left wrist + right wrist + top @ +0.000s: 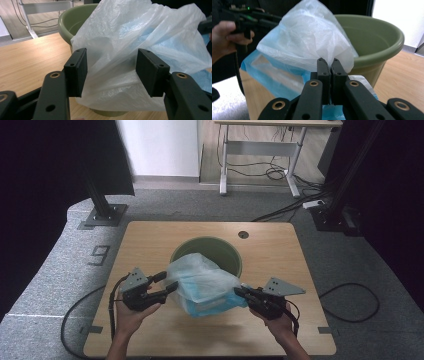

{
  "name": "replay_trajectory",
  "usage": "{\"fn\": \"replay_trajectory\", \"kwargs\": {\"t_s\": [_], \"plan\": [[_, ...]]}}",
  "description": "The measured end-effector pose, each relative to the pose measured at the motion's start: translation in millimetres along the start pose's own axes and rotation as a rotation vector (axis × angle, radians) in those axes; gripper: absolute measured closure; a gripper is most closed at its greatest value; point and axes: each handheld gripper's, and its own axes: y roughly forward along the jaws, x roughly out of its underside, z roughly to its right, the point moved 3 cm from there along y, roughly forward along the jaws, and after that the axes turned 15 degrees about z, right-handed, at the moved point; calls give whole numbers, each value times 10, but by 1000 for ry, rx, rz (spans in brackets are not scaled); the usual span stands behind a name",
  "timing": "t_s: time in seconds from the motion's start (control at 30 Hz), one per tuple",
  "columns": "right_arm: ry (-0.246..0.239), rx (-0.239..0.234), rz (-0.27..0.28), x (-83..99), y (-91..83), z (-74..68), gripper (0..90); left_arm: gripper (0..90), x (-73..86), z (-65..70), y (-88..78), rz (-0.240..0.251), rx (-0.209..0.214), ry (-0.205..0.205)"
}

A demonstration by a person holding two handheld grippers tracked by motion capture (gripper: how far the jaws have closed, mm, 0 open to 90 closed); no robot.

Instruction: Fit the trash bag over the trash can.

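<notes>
While the right tool (239, 292) pinches the bag (202, 282) at lower centre, the left tool (169, 281) – spread – flanks its opposite edge, just beside the bucket (231, 254).

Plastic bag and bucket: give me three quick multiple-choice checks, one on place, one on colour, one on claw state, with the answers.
1. Where is the plastic bag?
A. Draped over the bucket's near rim
B. On the floor
C. Flat at the table's far edge

2. What colour is the bucket?
A. Red
B. Olive green
C. Black

3. How does the right claw stand?
A. Wide open
B. Shut, with bag film at its tips
C. Shut on the bucket rim

Answers: 1 A, the high view shows the bag hanging over the rim nearest the person. 2 B, green in every view. 3 B, the right gripper view shows the jaws together against the film.
</notes>
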Motion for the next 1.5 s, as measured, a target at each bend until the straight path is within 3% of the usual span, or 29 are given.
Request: {"fn": "replay_trajectory", "kwargs": {"t_s": [0.23,0.5,0.67,0.77,0.83,0.87,0.9,0.93,1.0,1.07,1.1,1.23,1.3,1.37,1.5], "plan": [[51,-2,34,-140,33,86,868,398,-57,67,-9,1,29,27],[148,-3,57,-233,132,211,876,312,-111,227,-6,-34,104,71],[166,-3,57,-219,148,227,877,247,-84,291,9,-58,136,93],[166,-3,56,-219,146,223,878,236,-72,324,42,-76,128,122],[166,-4,53,-219,143,220,878,283,-70,340,63,-79,111,139],[166,-3,53,-220,142,221,878,331,-78,349,62,-62,79,163],[166,-3,53,-220,142,221,878,391,-78,349,62,-62,79,163],[167,-3,54,-221,139,223,878,391,-86,349,55,-51,71,164],[165,-4,55,-223,136,226,878,563,-104,353,36,-31,76,159],[155,-4,54,-225,134,222,877,652,-126,361,22,-21,90,153],[155,-4,54,-225,134,222,877,652,-146,361,17,-20,99,140],[125,-4,54,-236,121,215,847,794,-219,322,24,-21,117,85],[110,0,66,-247,106,221,764,851,-261,286,33,-12,119,57],[108,-3,69,-250,100,222,746,859,-307,243,40,5,114,22],[61,-21,76,-252,30,168,619,893,-376,204,42,19,99,1]]}}
